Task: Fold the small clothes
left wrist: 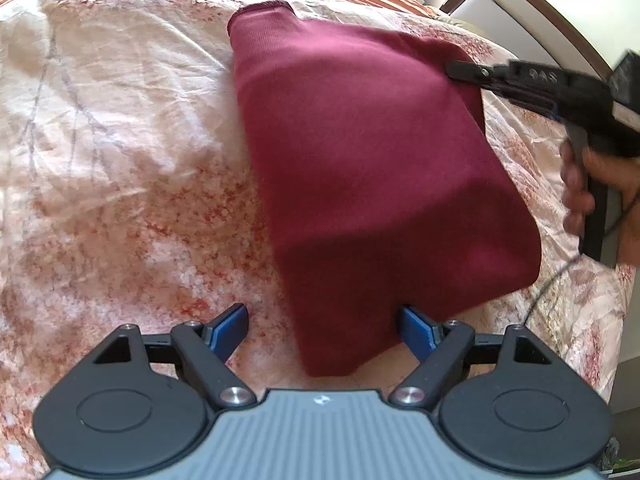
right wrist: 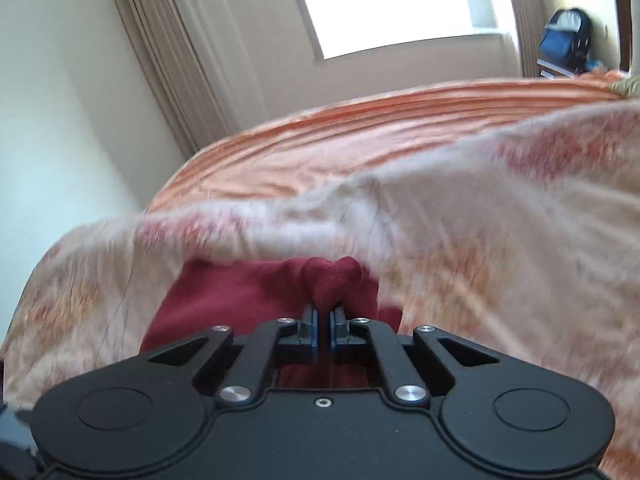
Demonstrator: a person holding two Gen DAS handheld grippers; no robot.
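A dark red knit garment [left wrist: 360, 168] lies folded on the floral bedspread [left wrist: 120, 160], its ribbed end pointing away. My left gripper [left wrist: 324, 330] is open just above the garment's near edge, its blue pads [left wrist: 230, 326] spread wide; the near corner lies between them. My right gripper [left wrist: 456, 69] reaches in from the right in the left wrist view and pinches the garment's far right edge. In the right wrist view that gripper [right wrist: 324, 316] is shut on a bunched fold of the red garment [right wrist: 332, 280].
A bed headboard [left wrist: 520, 12] stands at the far right. An orange striped sheet [right wrist: 360, 120] runs along the bed's far edge. A blue bag [right wrist: 566, 40] sits beyond the bed. A window and curtains [right wrist: 180, 40] are behind.
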